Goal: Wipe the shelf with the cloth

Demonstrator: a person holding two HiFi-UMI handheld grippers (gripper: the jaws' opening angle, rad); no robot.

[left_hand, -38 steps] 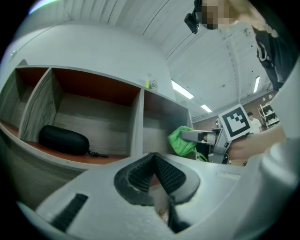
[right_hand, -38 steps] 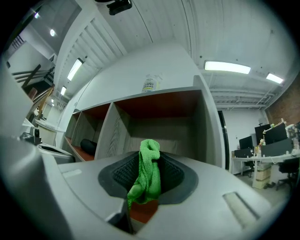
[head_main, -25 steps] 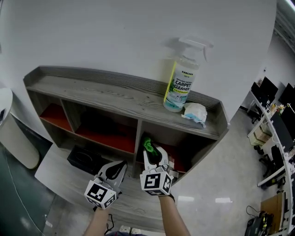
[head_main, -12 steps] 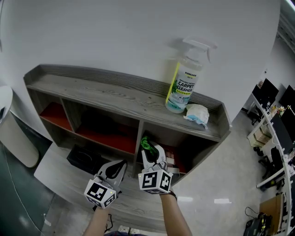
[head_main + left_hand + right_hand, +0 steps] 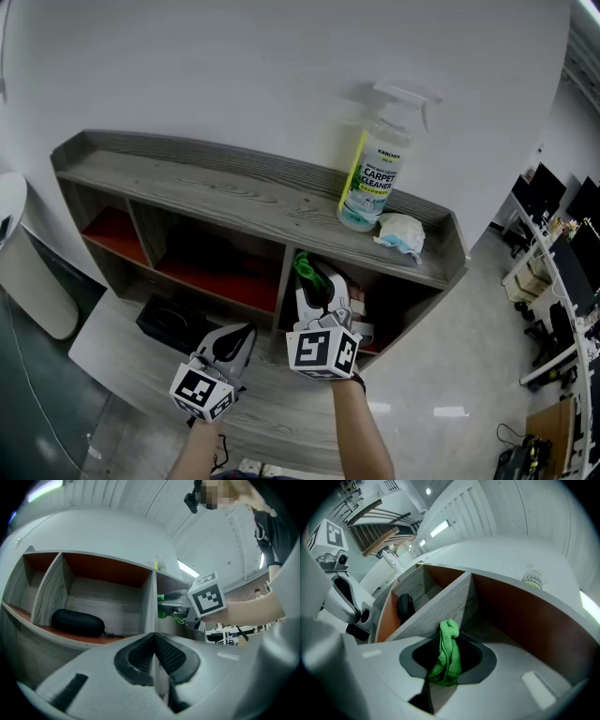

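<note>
Lifted closer to the shelf [image 5: 216,192], the right gripper [image 5: 315,278] clamps one green cloth [image 5: 449,660] — the left gripper [image 5: 236,336] hangs closed, empty — one spray bottle [image 5: 375,173] on top.

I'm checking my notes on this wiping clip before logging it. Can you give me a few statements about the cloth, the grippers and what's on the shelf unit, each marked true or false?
1. The right gripper is shut on the green cloth. True.
2. The left gripper holds the spray bottle. False: its jaws are together on nothing, and the bottle stands on the shelf top.
3. The black case lies on the shelf top. False: it lies inside an open compartment below.
4. A crumpled white wad lies beside the spray bottle. True.
</note>
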